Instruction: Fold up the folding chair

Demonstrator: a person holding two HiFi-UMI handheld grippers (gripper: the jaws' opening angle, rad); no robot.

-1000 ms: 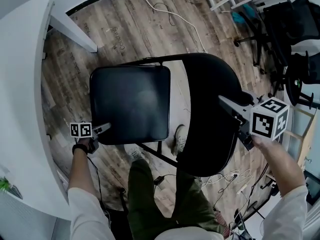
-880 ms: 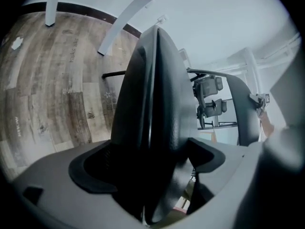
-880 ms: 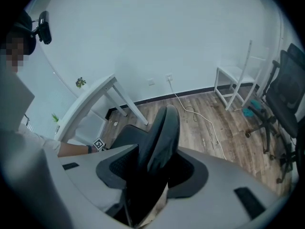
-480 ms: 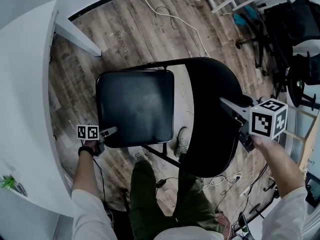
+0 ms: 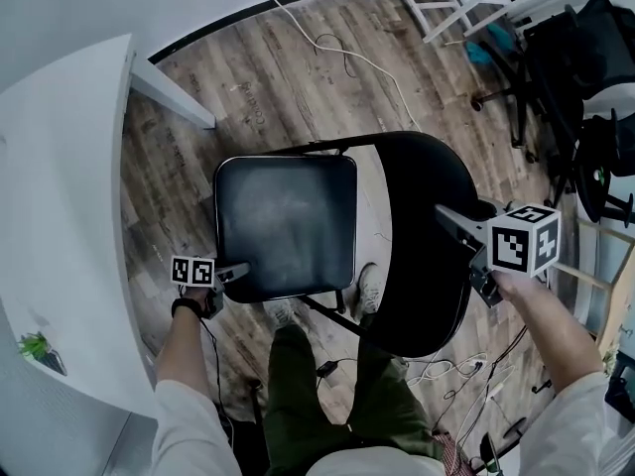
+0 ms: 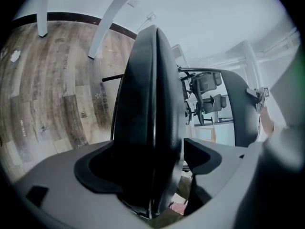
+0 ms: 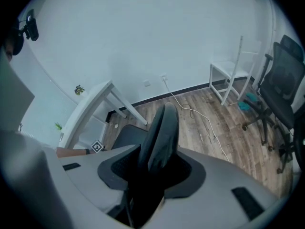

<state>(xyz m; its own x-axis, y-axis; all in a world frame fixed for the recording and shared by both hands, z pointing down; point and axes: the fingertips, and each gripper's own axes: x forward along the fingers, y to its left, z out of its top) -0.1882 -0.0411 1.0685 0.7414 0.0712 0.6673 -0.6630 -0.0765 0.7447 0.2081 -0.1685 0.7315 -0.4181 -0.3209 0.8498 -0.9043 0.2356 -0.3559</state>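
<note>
Left gripper [image 6: 150, 171] is straddling the front edge of the seat [image 6: 150, 104]. Its jaws have just been narrowing, yet a sliver of daylight is still showing beside one pad, so it is cradling the edge and not yet clamping it. Right gripper [image 7: 152, 168] is gripping the rim of the backrest [image 5: 422, 236], its jaws having just tightened as well.

Against the head view of a second ago, the left gripper and the seat corner it carries are sitting higher, and the seat panel is looking slightly foreshortened. The folding chair [image 5: 337, 231] is still standing open on the wooden floor [image 5: 298, 77], beside the white table [image 5: 69, 186].

In my judgement the fold is only beginning. The seat is starting to tip up toward the backrest while the right gripper is steadying the frame.
</note>
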